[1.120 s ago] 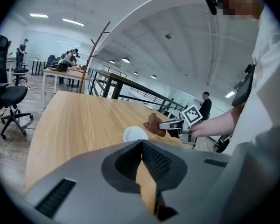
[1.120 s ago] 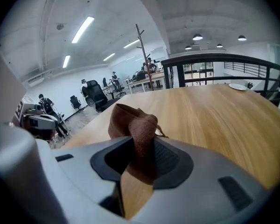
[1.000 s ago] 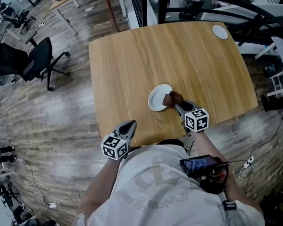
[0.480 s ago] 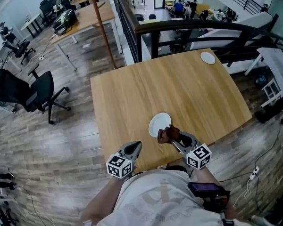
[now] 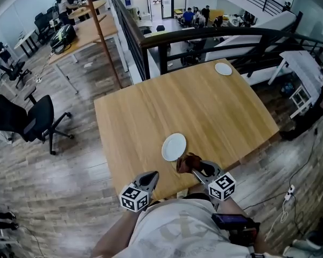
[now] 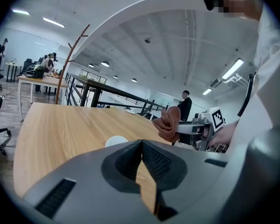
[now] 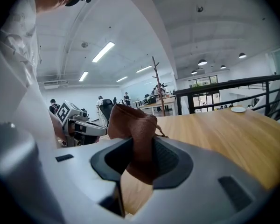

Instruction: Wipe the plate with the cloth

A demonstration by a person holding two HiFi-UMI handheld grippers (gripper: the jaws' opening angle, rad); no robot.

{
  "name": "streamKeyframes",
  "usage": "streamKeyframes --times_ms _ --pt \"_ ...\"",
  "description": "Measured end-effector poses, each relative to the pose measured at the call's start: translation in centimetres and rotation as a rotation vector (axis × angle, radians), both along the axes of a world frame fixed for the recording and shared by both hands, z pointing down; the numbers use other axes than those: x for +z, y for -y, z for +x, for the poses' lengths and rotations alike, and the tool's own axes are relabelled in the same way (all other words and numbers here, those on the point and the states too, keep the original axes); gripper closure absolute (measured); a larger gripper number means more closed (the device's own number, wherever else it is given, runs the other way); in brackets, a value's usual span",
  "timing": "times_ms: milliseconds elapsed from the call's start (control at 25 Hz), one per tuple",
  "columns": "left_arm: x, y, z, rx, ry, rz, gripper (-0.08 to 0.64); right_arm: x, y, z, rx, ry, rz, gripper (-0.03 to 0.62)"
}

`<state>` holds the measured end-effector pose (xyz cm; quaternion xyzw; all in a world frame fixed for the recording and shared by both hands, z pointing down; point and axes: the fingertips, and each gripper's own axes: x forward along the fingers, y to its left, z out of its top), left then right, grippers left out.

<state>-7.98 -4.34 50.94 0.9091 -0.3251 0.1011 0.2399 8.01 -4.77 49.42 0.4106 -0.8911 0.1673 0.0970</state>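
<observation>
A white plate lies on the wooden table near its front edge; the left gripper view shows the plate low beyond the jaws. My right gripper is shut on a bunched brown cloth, held just to the plate's near right and apart from it. In the right gripper view the cloth stands pinched between the jaws of my right gripper. My left gripper hovers at the table's front edge, jaws shut and empty. Across from it the cloth hangs raised above the table.
A small white dish sits at the table's far right corner. A black railing runs behind the table. An office chair stands on the wood floor to the left. Desks and people are far behind.
My right gripper has drawn the cloth off the plate's right rim, toward the table's front edge and up. The left gripper stays shut by the edge. The head view has tilted up.
</observation>
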Motion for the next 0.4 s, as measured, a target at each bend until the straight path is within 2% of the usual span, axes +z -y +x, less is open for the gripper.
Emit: streamKeyframes --times_ms 400 --pt "0.22 -0.76 -1.02 -0.015 0.012 -0.008 0.548 -0.19 0.12 -0.88 -0.017 0.008 0.006 0.463"
